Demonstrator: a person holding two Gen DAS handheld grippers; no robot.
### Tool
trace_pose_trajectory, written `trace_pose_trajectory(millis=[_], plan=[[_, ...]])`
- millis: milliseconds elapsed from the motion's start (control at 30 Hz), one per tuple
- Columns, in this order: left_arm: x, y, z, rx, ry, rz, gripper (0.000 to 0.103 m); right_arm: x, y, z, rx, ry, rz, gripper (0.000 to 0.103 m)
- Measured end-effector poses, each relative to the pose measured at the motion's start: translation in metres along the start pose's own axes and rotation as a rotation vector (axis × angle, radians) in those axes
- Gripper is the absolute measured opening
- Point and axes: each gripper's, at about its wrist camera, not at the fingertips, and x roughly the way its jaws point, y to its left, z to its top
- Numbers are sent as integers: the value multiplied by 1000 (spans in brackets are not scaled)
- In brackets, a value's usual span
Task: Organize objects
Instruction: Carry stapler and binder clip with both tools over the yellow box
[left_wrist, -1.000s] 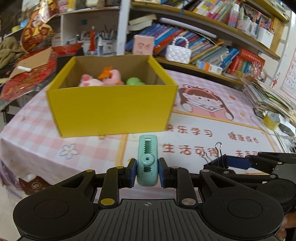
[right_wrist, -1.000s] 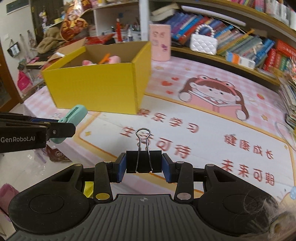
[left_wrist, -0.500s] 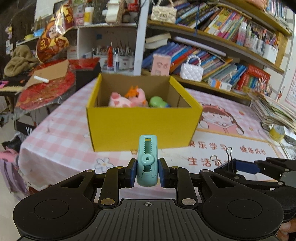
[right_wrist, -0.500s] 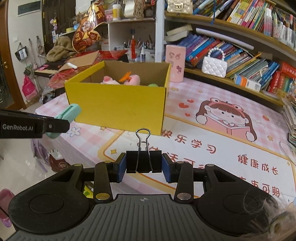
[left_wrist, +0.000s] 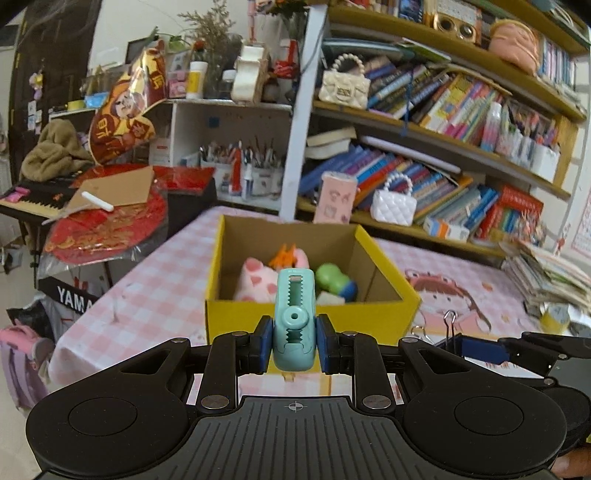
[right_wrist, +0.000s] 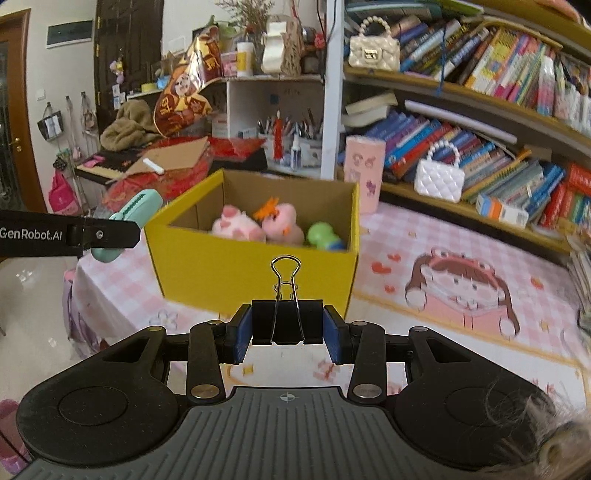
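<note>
My left gripper (left_wrist: 294, 345) is shut on a teal plastic clip (left_wrist: 294, 317) and holds it in the air in front of the yellow cardboard box (left_wrist: 243, 317). My right gripper (right_wrist: 287, 334) is shut on a black binder clip (right_wrist: 286, 317), also raised before the box (right_wrist: 258, 273). The box holds pink plush toys (right_wrist: 236, 227) and a green toy (right_wrist: 319, 232). The right gripper and its binder clip (left_wrist: 448, 332) show at the right of the left wrist view. The left gripper and teal clip (right_wrist: 142, 205) show at the left of the right wrist view.
The box stands on a table with a pink checked cloth (left_wrist: 155, 280) and a cartoon mat (right_wrist: 461, 288). Bookshelves (left_wrist: 461, 147) run behind. A pink cup (right_wrist: 364, 173) and a white purse (right_wrist: 439, 177) stand at the back. A paper stack (left_wrist: 546, 273) lies right.
Both grippers have risen and pulled back with their clips; the box now looks lower and farther, and its inside shows. Both grips are unchanged.
</note>
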Motion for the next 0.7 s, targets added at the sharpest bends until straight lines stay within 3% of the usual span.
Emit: trace_pose_trajectory(millis=[300,700], plan=[[32,5,26,-23,-24,36,23,38,-14,40,-20,-49,7,37],[102,-2,38,14,51,71,23,110,-28,67,-131,-27,45,37]])
